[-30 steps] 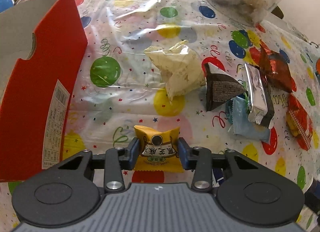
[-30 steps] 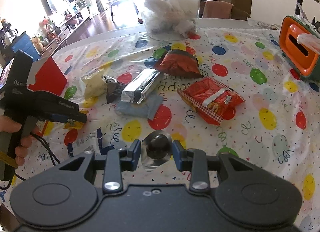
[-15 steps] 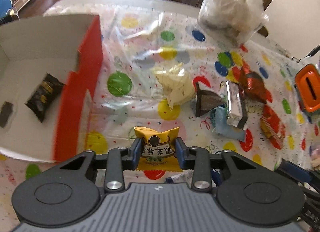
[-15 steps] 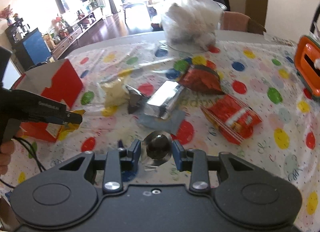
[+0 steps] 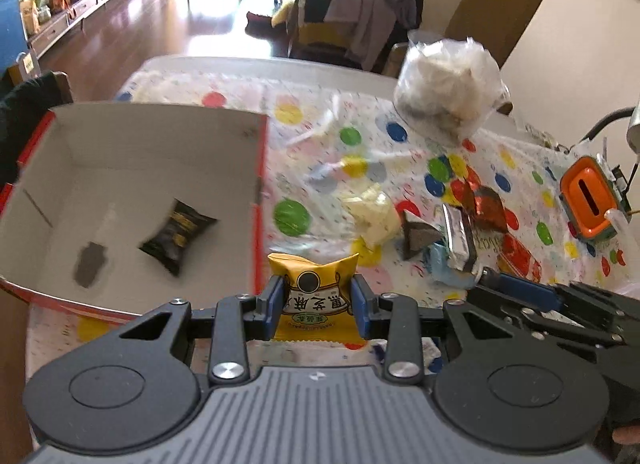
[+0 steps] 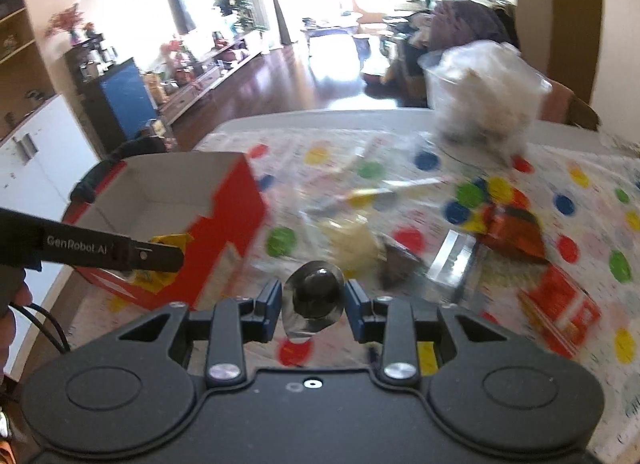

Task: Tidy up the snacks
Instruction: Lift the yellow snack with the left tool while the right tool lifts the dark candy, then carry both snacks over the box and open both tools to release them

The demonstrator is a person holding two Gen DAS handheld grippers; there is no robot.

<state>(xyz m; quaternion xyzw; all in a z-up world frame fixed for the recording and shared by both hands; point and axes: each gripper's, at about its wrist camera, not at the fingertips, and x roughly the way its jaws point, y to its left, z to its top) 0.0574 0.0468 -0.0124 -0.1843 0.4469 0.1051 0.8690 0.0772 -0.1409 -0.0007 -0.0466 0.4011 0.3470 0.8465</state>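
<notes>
Both hand-held grippers had risen and swung toward the red box point(image 5: 261, 168) since the earlier frames, so that its white inside, hidden behind the red wall a second before, now lay open to the left wrist view. The left hand-held gripper point(image 5: 318, 306) was clenched on a yellow snack packet point(image 5: 313, 296), its blue pads pressing the packet's two sides, and it hung just beside the box's near red wall, above the counter point(image 5: 200, 64) with its balloon-print cloth. Inside the box lay a black snack packet point(image 5: 176, 236) and, near it, a small dark grey piece point(image 5: 90, 266), too blurred to name with any confidence. The right hand-held gripper point(image 6: 313, 304) was clenched on a dark round sweet in clear wrap point(image 6: 314, 296), held clear of the cloth, to the right of the box. On the counter, well apart from the box, stayed the loose snacks: a pale yellow crumpled packet point(image 5: 374, 220), a dark triangular piece point(image 5: 418, 238), a silver bar point(image 5: 458, 232), a dark red foil bag point(image 5: 486, 206) and a red striped packet point(image 6: 560, 306). Farther back stood a clear tub of white wrappers point(image 5: 446, 86), and an orange container point(image 5: 590, 198) sat at the right edge.
</notes>
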